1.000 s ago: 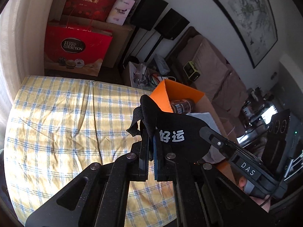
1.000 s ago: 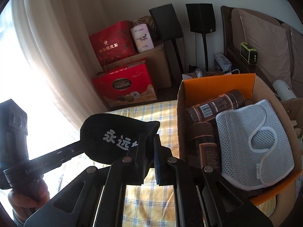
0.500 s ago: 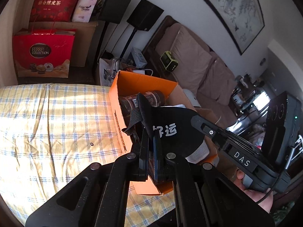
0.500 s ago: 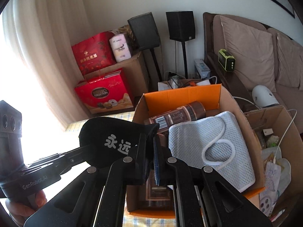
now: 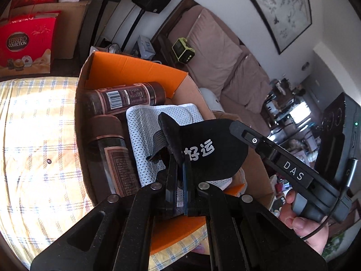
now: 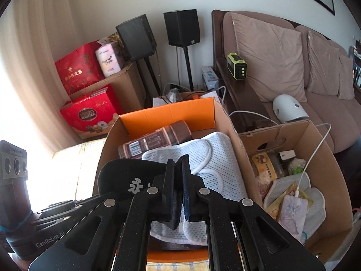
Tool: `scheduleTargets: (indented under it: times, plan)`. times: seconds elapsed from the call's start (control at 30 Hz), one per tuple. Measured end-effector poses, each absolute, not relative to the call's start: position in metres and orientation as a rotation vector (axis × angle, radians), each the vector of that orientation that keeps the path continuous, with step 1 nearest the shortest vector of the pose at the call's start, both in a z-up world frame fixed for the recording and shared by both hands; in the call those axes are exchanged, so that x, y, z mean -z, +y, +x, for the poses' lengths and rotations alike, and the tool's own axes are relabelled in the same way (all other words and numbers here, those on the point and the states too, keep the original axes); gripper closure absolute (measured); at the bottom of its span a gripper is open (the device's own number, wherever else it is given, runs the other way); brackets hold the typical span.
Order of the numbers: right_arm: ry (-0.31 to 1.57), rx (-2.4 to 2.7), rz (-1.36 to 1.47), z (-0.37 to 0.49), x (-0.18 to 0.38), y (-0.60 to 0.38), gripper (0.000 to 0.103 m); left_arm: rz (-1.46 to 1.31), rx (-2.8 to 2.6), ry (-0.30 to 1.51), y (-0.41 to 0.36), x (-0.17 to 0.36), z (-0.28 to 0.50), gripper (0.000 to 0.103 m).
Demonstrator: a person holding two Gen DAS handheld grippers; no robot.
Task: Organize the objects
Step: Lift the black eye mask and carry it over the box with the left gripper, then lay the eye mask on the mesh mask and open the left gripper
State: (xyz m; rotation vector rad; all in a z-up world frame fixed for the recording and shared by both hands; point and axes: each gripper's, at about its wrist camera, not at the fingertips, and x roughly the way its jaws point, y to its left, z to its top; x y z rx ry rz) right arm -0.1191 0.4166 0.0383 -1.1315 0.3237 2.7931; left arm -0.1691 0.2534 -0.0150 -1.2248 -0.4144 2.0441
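Note:
Both grippers hold one black eye mask with white Chinese characters [image 5: 209, 155], stretched between them above an open cardboard box with an orange inner flap [image 5: 135, 76]. My left gripper [image 5: 179, 171] is shut on one end of the mask. My right gripper [image 6: 179, 180] is shut on the other end [image 6: 126, 180]. In the box lie two dark brown cylindrical bottles [image 5: 126, 97] and a white mesh mask [image 5: 146, 122], also seen in the right wrist view [image 6: 203, 158].
The box stands on a yellow checked cloth [image 5: 33, 135]. A second open cardboard box [image 6: 293, 180] with small items and a white cable sits to its right. A brown sofa [image 6: 293, 67], two black speakers [image 6: 180, 27] and red gift boxes [image 6: 88, 115] stand behind.
Both grippers carried the black mask rightward from over the checked cloth to above the open box. The box contents are now directly below it. Both stayed shut.

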Motion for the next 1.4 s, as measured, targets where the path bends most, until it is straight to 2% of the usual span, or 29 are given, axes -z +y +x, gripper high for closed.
scheduleTargets:
  times: [0.27, 0.6, 0.73, 0.8, 0.83, 0.9, 0.97, 1.0, 1.07, 1.1, 1.13, 1.17, 1.2, 1.27, 1.4]
  plan:
    - [0.322, -2.743, -1.137, -0.128, -0.021, 0.446, 0.098, -1.284, -2.046, -0.367, 0.278, 0.038, -0.177, 0.099]
    - [0.282, -2.67, -1.199, -0.142, 0.014, 0.466, 0.097, -1.288, -2.119, -0.143, 0.28, 0.048, -0.163, 0.096]
    - [0.234, -2.644, -1.226, -0.145, 0.02, 0.467, 0.093, -1.284, -2.126, -0.068, 0.283, 0.047, -0.155, 0.095]
    - [0.21, -2.628, -1.249, -0.145, 0.021, 0.466, 0.087, -1.272, -2.14, -0.03, 0.282, 0.042, -0.15, 0.088]
    - [0.201, -2.624, -1.25, -0.143, 0.02, 0.465, 0.085, -1.265, -2.152, -0.005, 0.281, 0.04, -0.148, 0.082]
    - [0.182, -2.628, -1.228, -0.139, 0.016, 0.462, 0.077, -1.239, -2.175, 0.047, 0.28, 0.033, -0.143, 0.081]
    - [0.168, -2.621, -1.19, -0.135, 0.009, 0.46, 0.055, -1.219, -2.203, 0.074, 0.274, 0.025, -0.139, 0.08]
    - [0.176, -2.631, -1.169, -0.132, 0.005, 0.459, 0.053, -1.207, -2.212, 0.076, 0.269, 0.021, -0.137, 0.078]
    - [0.204, -2.664, -1.144, -0.125, -0.003, 0.456, 0.053, -1.18, -2.232, 0.057, 0.258, 0.012, -0.133, 0.059]
    - [0.21, -2.677, -1.131, -0.121, -0.008, 0.453, 0.052, -1.164, -2.244, 0.043, 0.251, 0.007, -0.132, 0.054]
    - [0.212, -2.692, -1.115, -0.117, -0.012, 0.45, 0.05, -1.152, -2.26, 0.035, 0.245, 0.003, -0.131, 0.041]
    - [0.212, -2.707, -1.101, -0.113, -0.016, 0.444, 0.045, -1.14, -2.28, 0.03, 0.238, -0.001, -0.128, 0.034]
    - [0.209, -2.724, -1.081, -0.109, -0.02, 0.438, 0.042, -1.129, -2.298, 0.026, 0.232, -0.004, -0.127, 0.032]
    - [0.206, -2.771, -1.039, -0.099, -0.027, 0.425, 0.024, -1.115, -2.327, 0.025, 0.217, -0.01, -0.122, 0.026]
    - [0.208, -2.837, -0.99, -0.083, -0.036, 0.397, 0.018, -1.111, -2.386, 0.014, 0.19, -0.014, -0.115, 0.019]
